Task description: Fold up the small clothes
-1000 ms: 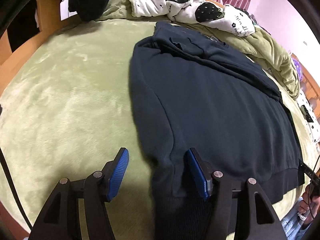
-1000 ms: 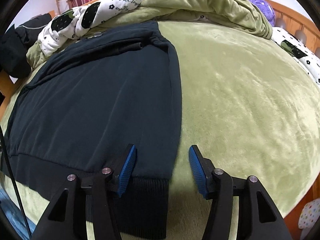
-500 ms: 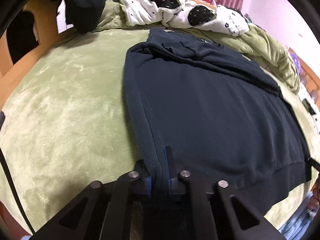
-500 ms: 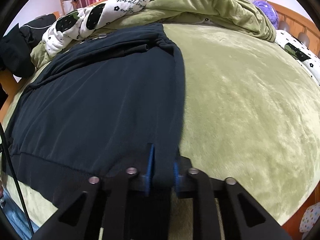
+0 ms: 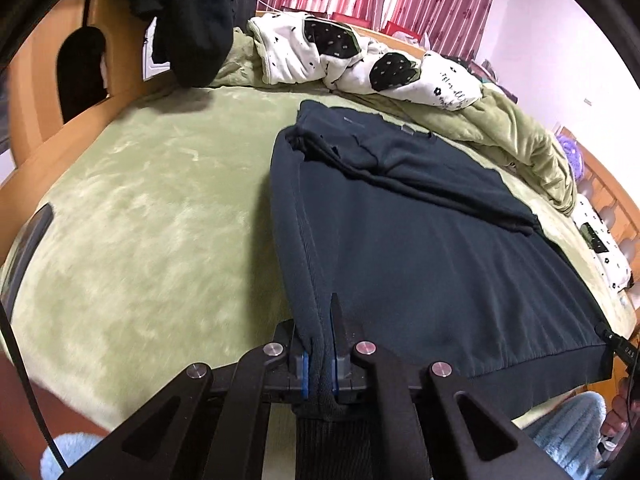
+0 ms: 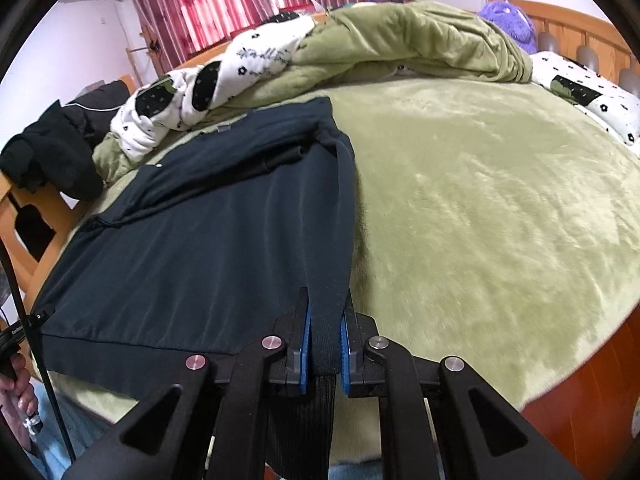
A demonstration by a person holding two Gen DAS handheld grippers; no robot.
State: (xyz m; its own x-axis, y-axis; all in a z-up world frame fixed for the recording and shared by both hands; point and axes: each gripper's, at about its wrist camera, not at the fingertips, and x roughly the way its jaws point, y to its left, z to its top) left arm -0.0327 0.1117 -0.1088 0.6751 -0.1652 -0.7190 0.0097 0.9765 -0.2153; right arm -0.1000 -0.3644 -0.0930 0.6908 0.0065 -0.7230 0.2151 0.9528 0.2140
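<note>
A dark navy sweatshirt [image 5: 420, 248] lies spread on the green plush bed cover, its sleeves folded across the chest near the far end. My left gripper [image 5: 320, 354] is shut on the sweatshirt's bottom left corner at the ribbed hem, which is lifted off the cover. My right gripper [image 6: 325, 344] is shut on the bottom right corner of the same sweatshirt [image 6: 208, 248]. The hem stretches between the two grippers along the near bed edge.
A bunched green blanket [image 6: 400, 44] and a white black-patterned quilt [image 5: 360, 64] lie at the far side. A black garment [image 5: 188, 20] hangs at the far left over the wooden bed frame [image 5: 60, 128]. A purple plush toy [image 6: 508, 16] and pillow [image 6: 584, 88] are at the right.
Both grippers went from open beside the hem corners to shut on them. They have since lifted the corners a little, and the views tilted up.
</note>
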